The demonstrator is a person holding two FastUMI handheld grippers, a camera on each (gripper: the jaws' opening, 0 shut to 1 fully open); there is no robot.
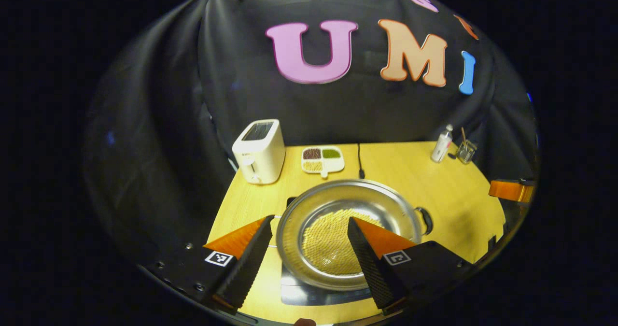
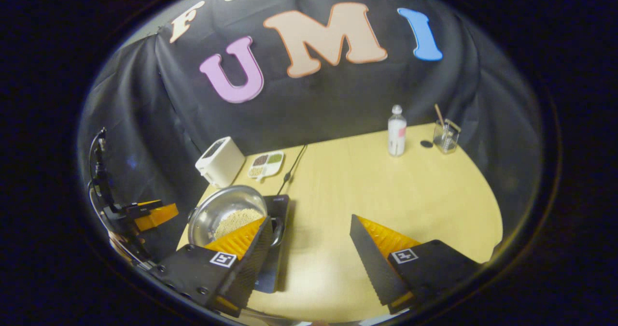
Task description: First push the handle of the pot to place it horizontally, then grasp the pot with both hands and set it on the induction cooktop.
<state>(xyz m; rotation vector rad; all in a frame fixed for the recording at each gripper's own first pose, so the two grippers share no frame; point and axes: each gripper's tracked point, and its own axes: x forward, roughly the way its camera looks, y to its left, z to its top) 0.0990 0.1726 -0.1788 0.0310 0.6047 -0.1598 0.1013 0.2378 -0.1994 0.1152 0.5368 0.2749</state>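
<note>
While the wide, shallow stainless-steel pot point(image 1: 345, 234) sits on the flat black induction cooktop point(image 1: 309, 294) near the front edge of the pale wooden tabletop point(image 1: 458, 195), the left tongs point(image 1: 309, 241) hover over it, spread wide, pinching nothing. In the left gripper view one finger lies at 9 o'clock of the pot, outside the rim, and the other shows over its bowl. A layer of small yellowish grains point(image 1: 333, 241) covers the pot's floor. One dark loop handle point(image 1: 425, 219) sticks out at the pot's 3 o'clock in that view.

At 11 o'clock from the pot stands a white boxy toaster point(image 1: 259, 151), and at 12 o'clock lies a white divided dish of coloured grains point(image 1: 322, 160), with a black cable point(image 1: 359, 162) just beside it. Far back at 2 o'clock stand a small clear plastic bottle point(image 1: 442, 144) and a glass cup holding a stick point(image 1: 466, 151).

The right tongs point(image 2: 309, 244) are likewise spread and hold nothing, hanging above bare tabletop at 3 o'clock of the cooktop in the right gripper view; the pot is seen there at 9 o'clock, partly behind one finger.
</note>
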